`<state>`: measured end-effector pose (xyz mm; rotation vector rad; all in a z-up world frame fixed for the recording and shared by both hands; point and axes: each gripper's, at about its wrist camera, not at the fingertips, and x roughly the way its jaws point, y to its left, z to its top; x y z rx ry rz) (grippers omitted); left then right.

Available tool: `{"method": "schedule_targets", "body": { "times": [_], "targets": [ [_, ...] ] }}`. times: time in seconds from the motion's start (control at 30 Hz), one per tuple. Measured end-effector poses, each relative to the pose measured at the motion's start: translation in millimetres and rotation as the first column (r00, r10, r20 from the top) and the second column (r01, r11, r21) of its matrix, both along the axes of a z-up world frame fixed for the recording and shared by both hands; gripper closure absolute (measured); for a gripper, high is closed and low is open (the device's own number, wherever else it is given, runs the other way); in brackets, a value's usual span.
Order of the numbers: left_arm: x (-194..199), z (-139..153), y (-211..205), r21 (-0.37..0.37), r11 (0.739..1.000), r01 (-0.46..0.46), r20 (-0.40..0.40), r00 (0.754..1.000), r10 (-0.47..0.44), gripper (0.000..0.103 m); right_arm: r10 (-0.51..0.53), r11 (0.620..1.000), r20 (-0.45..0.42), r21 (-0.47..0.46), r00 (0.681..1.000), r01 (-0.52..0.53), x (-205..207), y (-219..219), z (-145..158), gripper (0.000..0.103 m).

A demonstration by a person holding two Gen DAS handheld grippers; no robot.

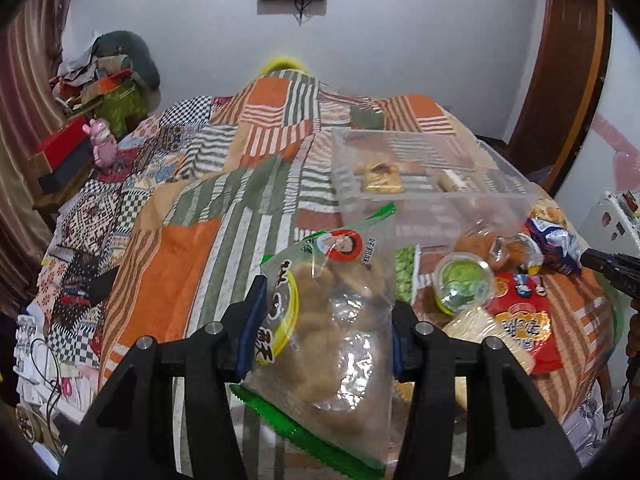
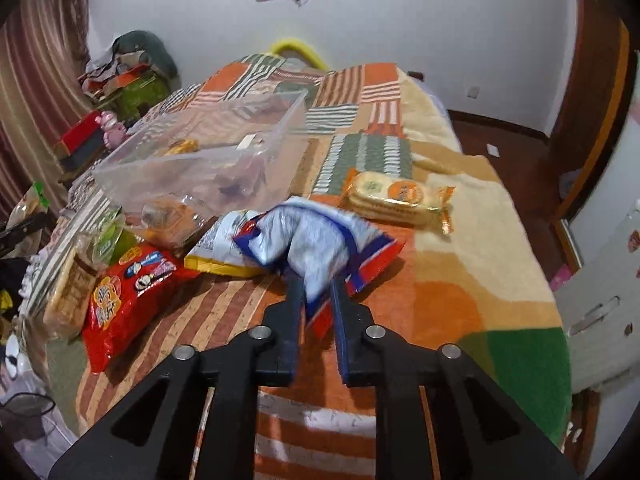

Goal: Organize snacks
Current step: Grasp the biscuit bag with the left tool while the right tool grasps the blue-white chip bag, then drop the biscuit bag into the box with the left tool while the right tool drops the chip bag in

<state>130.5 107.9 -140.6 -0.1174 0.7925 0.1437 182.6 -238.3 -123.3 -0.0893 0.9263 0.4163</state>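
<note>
left gripper [image 1: 324, 320] jaws grasping clear snack bag [image 1: 332, 320], right gripper [image 2: 316, 296] clamped on blue-white packet [image 2: 308, 240], both over bed [image 2: 460, 280]; step: carrying; next likely needs lowering into clear bin [image 2: 192, 168].

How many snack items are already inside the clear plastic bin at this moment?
2 that I can make out inside the clear bin: a yellowish wrapped snack towards its left, and a small pale pack to its right. Glare on the walls may hide others.

One clear bin [image 2: 192, 160]; roughly eight snack packs [image 2: 128, 300].
</note>
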Motion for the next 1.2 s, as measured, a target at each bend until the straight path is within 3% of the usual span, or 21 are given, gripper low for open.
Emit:
{"method": "schedule_targets", "body": {
  "times": [0.1,0.27,0.33,0.47,0.63,0.8,0.97,1.2],
  "targets": [
    [3,3,-5,0.004,1.000,0.014,0.007,1.000,-0.014,0.053,-0.018,1.000,0.038,0.003,0.999,0.017,7,3,8,0.048],
    [10,6,-11,0.001,0.999,0.033,0.020,0.999,-0.033,0.053,-0.056,0.998,0.054,-0.012,0.997,0.057,29,12,3,0.033],
    [13,7,-14,0.001,0.999,0.039,0.024,0.999,-0.039,0.053,-0.069,0.997,0.032,-0.034,0.997,0.070,41,16,-7,0.032],
    [16,7,-18,0.007,0.998,0.054,0.027,0.998,-0.055,0.053,-0.074,0.997,-0.062,-0.019,0.995,0.073,61,17,-31,0.018],
    [25,9,-20,0.000,0.998,0.062,0.034,0.998,-0.062,0.053,-0.061,0.998,-0.070,-0.027,0.996,0.059,61,20,-41,0.018],
    [39,18,-25,-0.016,0.997,0.075,0.062,0.995,-0.074,0.053,-0.040,0.999,-0.054,-0.016,0.998,0.039,55,19,-35,0.043],
    [55,29,-34,-0.004,0.995,0.098,0.090,0.991,-0.098,0.053,-0.034,0.999,-0.019,-0.035,0.999,0.034,50,16,-26,0.059],
    [78,45,-44,0.018,0.993,0.114,0.122,0.986,-0.115,0.053,-0.053,0.997,0.032,-0.060,0.998,0.055,49,11,-12,0.063]
  ]
}}
